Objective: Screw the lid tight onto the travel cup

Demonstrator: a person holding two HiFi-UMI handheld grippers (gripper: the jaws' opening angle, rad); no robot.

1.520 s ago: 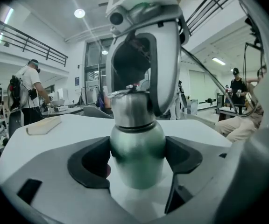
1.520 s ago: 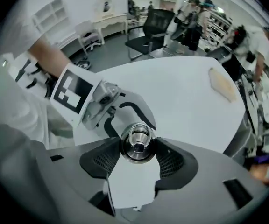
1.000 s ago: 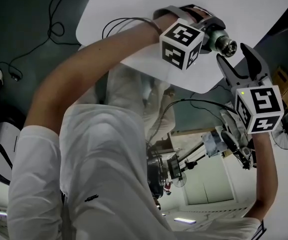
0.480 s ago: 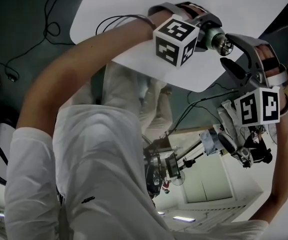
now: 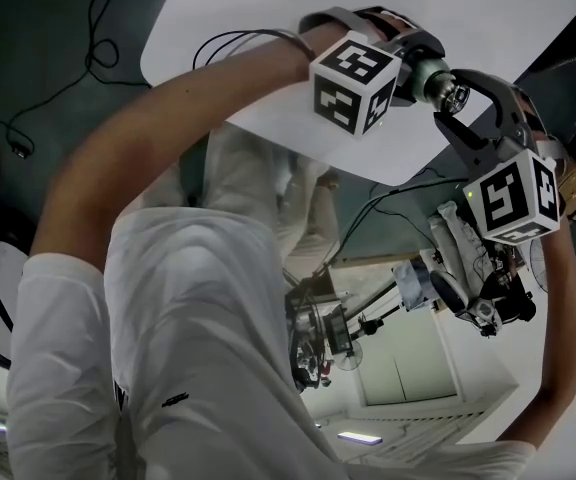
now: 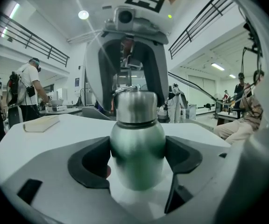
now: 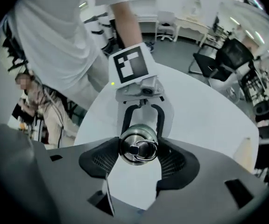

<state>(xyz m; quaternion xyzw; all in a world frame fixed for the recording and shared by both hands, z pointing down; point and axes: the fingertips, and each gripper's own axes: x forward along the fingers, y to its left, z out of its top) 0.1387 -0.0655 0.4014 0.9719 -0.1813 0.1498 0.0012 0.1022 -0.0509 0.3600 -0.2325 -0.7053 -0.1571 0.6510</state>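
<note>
While the left gripper (image 6: 138,161) is closed only on the smooth, rounded steel body of the travel cup (image 6: 137,143), one dark pad pressing each flank, a hard twist could spin the cup inside the grip instead of tightening anything. Just beyond, the lid (image 6: 135,107) sits on the cup's neck, and the right gripper (image 7: 139,157) is clamped across its rim from the opposite end, with the lid's ring top facing that gripper's camera. If the two grippers are not in line, the thread may bind crooked and feel tight without sealing. The cup appears to be carried in the air over the white counter (image 5: 258,38), so if either gripper slackened, the cup would likely drop there.
</note>
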